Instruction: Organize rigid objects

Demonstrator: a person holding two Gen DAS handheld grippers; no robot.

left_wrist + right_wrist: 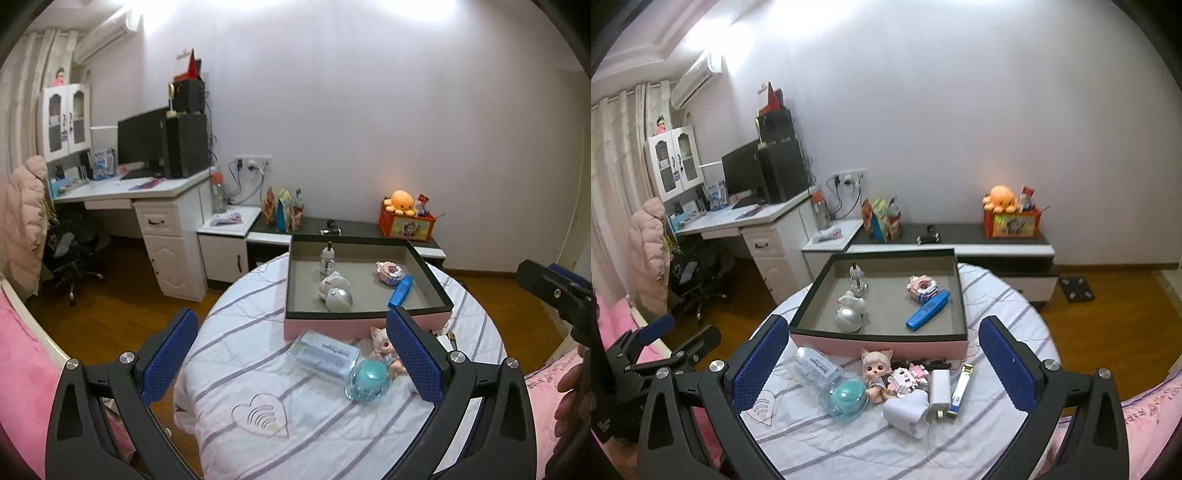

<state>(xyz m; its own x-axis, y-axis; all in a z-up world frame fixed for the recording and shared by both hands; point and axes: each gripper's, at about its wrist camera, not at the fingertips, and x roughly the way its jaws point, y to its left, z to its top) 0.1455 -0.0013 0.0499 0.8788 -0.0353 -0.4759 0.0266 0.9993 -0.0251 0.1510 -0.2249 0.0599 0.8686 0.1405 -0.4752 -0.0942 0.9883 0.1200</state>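
Observation:
A pink box (886, 345) with a black rim and grey floor sits on the round striped table (849, 446). It holds a small bottle (857, 278), a white toy (849, 308), a pink block model (922, 288) and a blue case (928, 309). In front of it lie a floss packet (816, 367), a teal capsule (846, 398), a doll (877, 373), a pink block toy (909, 376), a white charger (940, 387), a blue clipper (958, 391) and a white holder (908, 410). My right gripper (882, 365) hovers open above these. My left gripper (293, 354) is open over the floss packet (325, 356), the capsule (367, 380) and the doll (382, 345).
Behind the table runs a low dark-topped cabinet (960, 236) with an orange toy box (1012, 221). A white desk (147, 192) with a monitor and an office chair (70, 254) stand at the left. Pink bedding (22, 350) borders the table on both sides.

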